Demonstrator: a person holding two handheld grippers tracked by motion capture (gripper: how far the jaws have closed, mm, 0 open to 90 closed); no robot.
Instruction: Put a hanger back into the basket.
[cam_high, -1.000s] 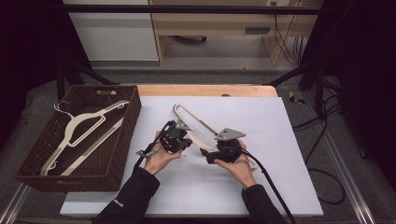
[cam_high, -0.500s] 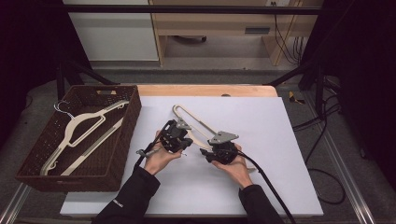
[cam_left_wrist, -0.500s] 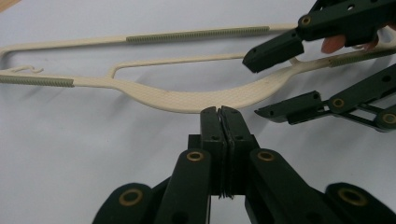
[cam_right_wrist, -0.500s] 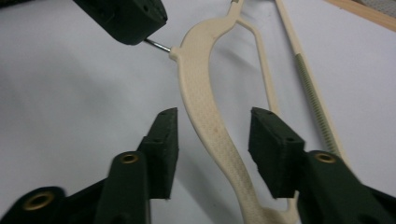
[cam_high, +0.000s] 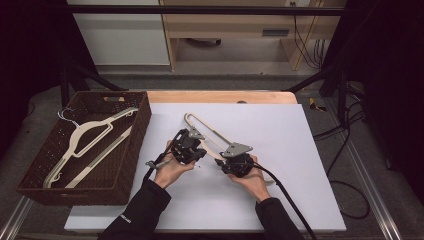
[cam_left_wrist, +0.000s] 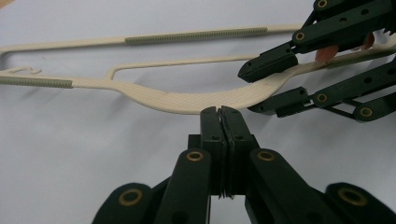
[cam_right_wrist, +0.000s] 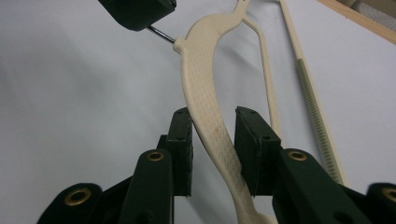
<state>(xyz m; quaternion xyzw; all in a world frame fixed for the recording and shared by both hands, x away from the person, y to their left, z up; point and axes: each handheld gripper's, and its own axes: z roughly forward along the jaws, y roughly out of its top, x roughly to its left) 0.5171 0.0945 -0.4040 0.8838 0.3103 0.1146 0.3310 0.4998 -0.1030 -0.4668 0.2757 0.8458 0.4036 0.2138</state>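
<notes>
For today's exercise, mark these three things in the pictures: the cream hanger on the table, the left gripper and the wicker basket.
cream hanger (cam_right_wrist: 205, 88), right gripper view, its curved shoulder.
left gripper (cam_left_wrist: 219, 112), left gripper view, the closed jaw tips.
wicker basket (cam_high: 141, 125), high view, its right wall.

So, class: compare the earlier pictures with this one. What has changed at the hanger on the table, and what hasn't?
The right gripper has just been closing its jaws around the cream hanger; a small gap remains, so there is no grip yet. The left gripper stays shut on the hanger's metal hook. The hangers in the wicker basket lie as before.

Cream hanger (cam_right_wrist: 205, 88) between closing tongs (cam_right_wrist: 213, 135)
</notes>
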